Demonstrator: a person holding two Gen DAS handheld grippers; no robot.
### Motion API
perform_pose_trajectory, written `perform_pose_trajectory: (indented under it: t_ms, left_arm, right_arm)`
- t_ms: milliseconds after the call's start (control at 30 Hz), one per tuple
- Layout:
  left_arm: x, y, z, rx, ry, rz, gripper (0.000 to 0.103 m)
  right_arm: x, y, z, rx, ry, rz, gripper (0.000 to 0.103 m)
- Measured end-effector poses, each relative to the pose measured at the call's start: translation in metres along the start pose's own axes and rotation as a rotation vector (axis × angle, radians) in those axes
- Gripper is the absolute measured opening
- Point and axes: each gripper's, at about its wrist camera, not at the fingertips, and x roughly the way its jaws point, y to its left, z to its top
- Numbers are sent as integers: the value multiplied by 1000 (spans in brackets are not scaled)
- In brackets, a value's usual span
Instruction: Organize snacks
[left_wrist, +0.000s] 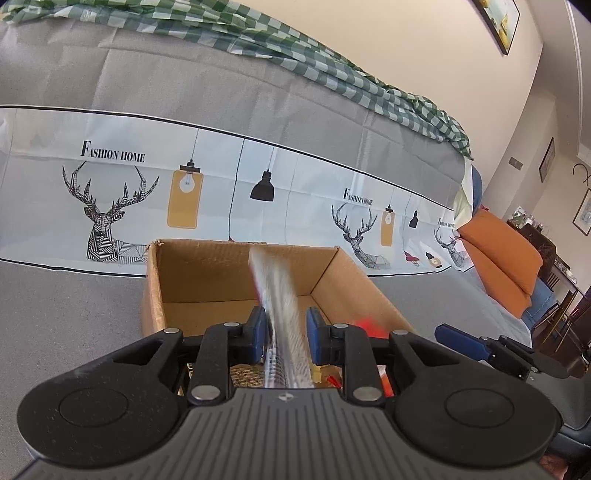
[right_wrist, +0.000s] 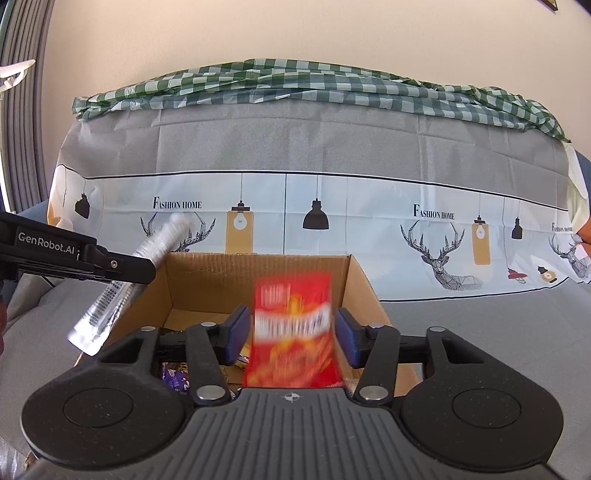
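Both grippers hang over an open cardboard box (right_wrist: 354, 280) that sits on a grey printed cloth (left_wrist: 258, 92) with deer and pendant-lamp drawings. Seen from the left wrist camera, the left gripper (left_wrist: 284, 334) has its blue pads (left_wrist: 256, 332) spread either side of a long silvery snack packet (left_wrist: 279, 295); a gap shows at each pad, and the packet is blurred, standing steeply over the box. The right wrist view shows the same packet (right_wrist: 122, 288) slanting across the box's left wall, with the left gripper's black finger (right_wrist: 125, 267) crossing it, though whether that finger touches it cannot be told.

The right gripper (right_wrist: 291, 334) is likewise spread, its pads standing apart from a red chip bag (right_wrist: 293, 325) that is blurred between them above the box interior. Down inside the box, near its closer end, lie a purple wrapper (right_wrist: 177, 380) and a yellowish packet (right_wrist: 243, 350), both partly hidden by the gripper. Along the top of the cloth-covered backrest lies a bunched green checked cloth (right_wrist: 332, 85); orange cushions (left_wrist: 506, 258) sit off to the right
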Motion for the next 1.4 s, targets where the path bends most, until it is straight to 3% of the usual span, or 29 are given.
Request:
perform_pose_trajectory:
  t_ms: [233,467,567,633,767,833,933,1000,1167,1400]
  left_arm:
    - [-8,5,-2,13,-4,24,41]
    - [-45,2,-17,46,-45,52,44]
    - [-67,-13,-29,114,-38,105,51]
    - [-83,-23,-37,131,-58,126,63]
    - [-106,-41,-61,96,-63,138,68]
    - [-111,-47,-76,50,-52,151,88]
    - [-111,-50,-104,-4,-19,169,96]
    - [-105,-52,-115,-3,44,205,102]
    - [-94,-44,-113,28,46,287,102]
    - [-76,-20,-109,-65,131,314,102]
  right_arm:
    - [0,-1,1,23,1,-7,77]
    - [-15,-5,2,72,-5,5,94]
    - [-34,-11,0,99,-5,12,102]
    - [-48,-15,-4,129,12,28,102]
    - [-72,-20,-17,160,53,1,102]
    - [-81,-22,-24,165,70,-22,102]
    - [-89,-26,-33,176,87,-42,102]
    - [-88,-25,-38,156,105,-41,102]
    - [-78,-18,-44,78,133,-56,102]
    - [-65,-11,-42,70,164,-24,102]
